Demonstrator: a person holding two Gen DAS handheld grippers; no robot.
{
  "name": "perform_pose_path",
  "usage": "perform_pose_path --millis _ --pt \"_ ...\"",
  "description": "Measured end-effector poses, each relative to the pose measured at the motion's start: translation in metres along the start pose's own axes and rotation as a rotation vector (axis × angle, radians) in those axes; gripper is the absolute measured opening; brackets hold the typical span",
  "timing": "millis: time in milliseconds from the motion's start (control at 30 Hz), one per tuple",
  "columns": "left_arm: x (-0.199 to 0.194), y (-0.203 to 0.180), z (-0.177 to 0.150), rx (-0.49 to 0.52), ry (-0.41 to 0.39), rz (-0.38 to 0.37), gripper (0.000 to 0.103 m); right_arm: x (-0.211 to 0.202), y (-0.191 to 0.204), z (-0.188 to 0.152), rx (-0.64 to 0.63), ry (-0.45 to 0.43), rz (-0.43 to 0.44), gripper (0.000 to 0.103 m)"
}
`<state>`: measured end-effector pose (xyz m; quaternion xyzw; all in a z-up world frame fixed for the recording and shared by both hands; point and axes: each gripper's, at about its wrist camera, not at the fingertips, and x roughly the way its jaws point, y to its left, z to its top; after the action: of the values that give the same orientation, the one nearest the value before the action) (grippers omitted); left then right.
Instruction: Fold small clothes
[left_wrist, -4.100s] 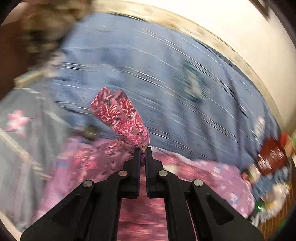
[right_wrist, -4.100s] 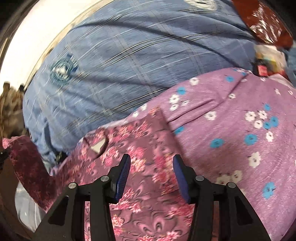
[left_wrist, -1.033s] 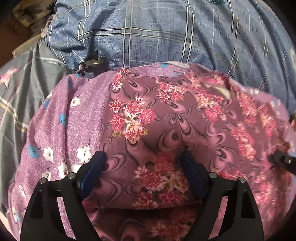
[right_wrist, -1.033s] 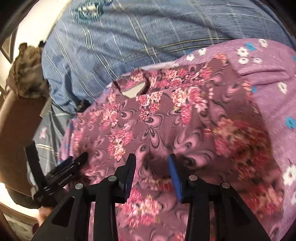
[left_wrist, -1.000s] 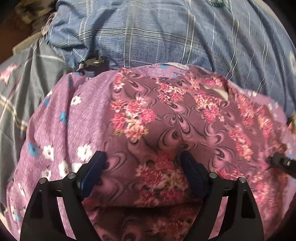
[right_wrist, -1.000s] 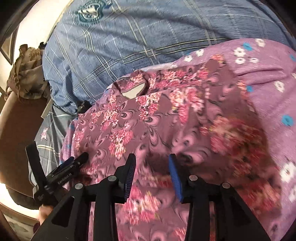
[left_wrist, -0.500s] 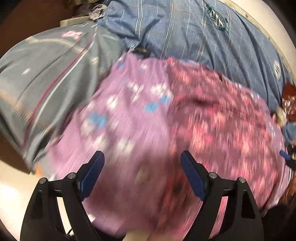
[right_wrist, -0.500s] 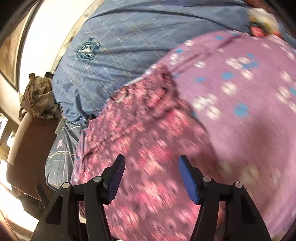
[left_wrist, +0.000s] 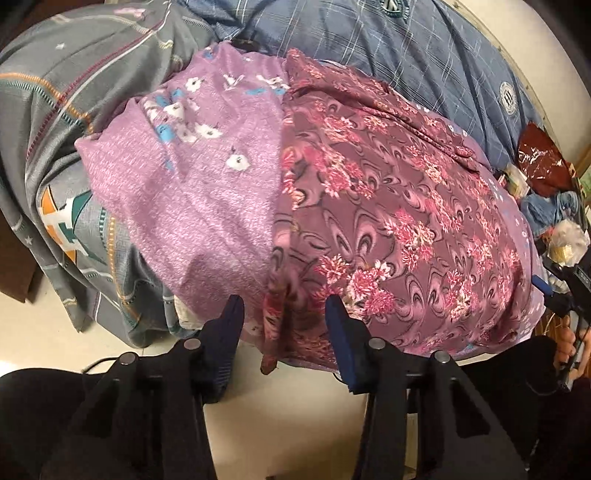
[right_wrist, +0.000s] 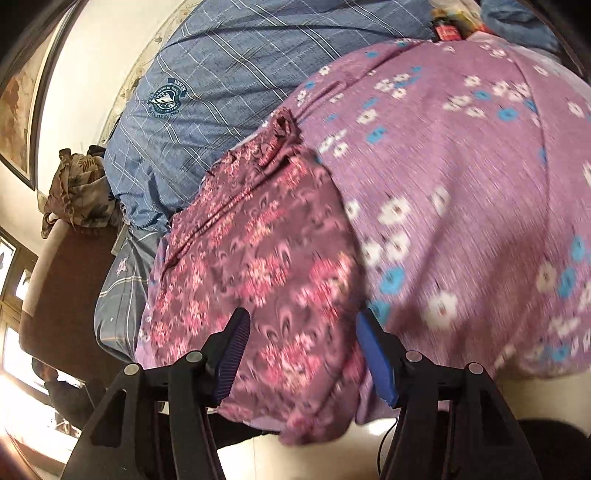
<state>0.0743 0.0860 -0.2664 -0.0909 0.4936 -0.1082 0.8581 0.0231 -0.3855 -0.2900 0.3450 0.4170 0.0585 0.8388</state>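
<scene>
Maroon floral garment (left_wrist: 388, 206) lies spread flat over the lilac flowered cloth (left_wrist: 192, 177) on the bed, with no fold made yet. We have swung both tools out from its middle to its near corners. Our left tool (left_wrist: 282, 325) has just been closing, jaws narrowed around the hanging corner without pinching it; our right tool (right_wrist: 301, 350) stands open over the other corner.
</scene>
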Motion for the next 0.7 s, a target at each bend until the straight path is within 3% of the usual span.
perform_pose_path --millis 133,300,367,433,567,633,700 --pt "-0.003 -0.006 0.010 0.035 -0.051 0.008 0.044 -0.007 -0.008 -0.012 0.010 0.000 0.019 0.063" --pt "0.016 0.001 0.026 0.009 -0.051 -0.064 0.043 -0.017 -0.022 -0.019 0.046 -0.030 0.064 0.063" --pt "0.024 0.005 0.027 -0.003 -0.045 -0.090 0.035 -0.018 -0.028 -0.021 0.060 -0.033 0.096 0.063" --pt "0.029 0.006 0.025 0.003 -0.051 -0.121 0.035 -0.019 -0.035 -0.021 0.079 -0.045 0.117 0.063" --pt "0.027 0.006 0.021 0.028 -0.048 -0.164 0.015 -0.012 -0.053 -0.019 0.155 -0.069 0.213 0.062" --pt "0.023 0.009 0.018 0.014 -0.046 -0.220 0.014 -0.002 -0.053 -0.019 0.167 -0.046 0.221 0.062" --pt "0.022 0.008 0.015 0.018 -0.044 -0.219 0.014 0.013 -0.043 -0.019 0.146 0.015 0.203 0.062"
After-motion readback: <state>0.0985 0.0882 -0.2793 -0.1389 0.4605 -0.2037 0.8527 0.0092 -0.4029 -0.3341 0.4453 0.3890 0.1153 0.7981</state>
